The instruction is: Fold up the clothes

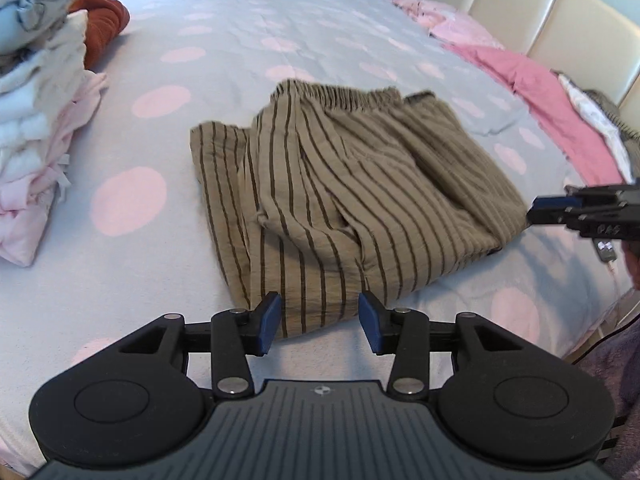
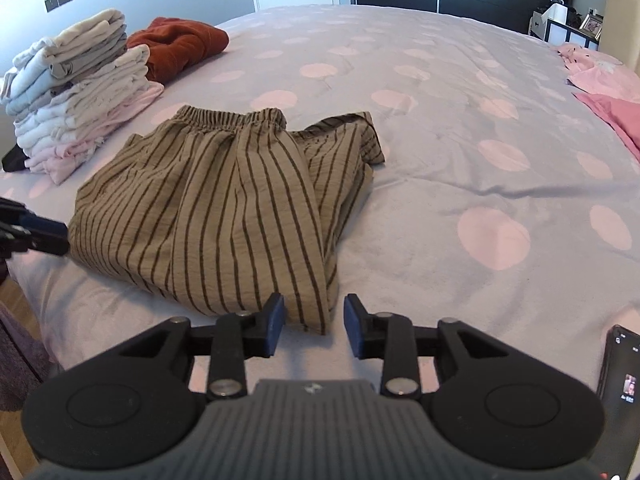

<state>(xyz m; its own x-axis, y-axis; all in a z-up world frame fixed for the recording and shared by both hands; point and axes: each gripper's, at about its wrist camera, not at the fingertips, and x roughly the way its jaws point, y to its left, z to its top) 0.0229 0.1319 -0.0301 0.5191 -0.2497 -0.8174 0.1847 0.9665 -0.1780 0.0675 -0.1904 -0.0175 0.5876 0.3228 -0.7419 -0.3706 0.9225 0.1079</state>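
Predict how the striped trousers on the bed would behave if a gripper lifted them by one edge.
The striped trousers would probably droop: they already lie in soft folds and wrinkles. The thin-looking cloth suggests they are light. The gathered waistband might bunch rather than stay flat.

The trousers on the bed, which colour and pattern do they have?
The trousers are khaki-brown with thin dark vertical stripes, clearest in the right wrist view.

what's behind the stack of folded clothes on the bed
A rust-red garment lies bunched on the dotted bedspread right behind the folded stack. Its near edge is hidden by the stack, as is anything else low behind it.
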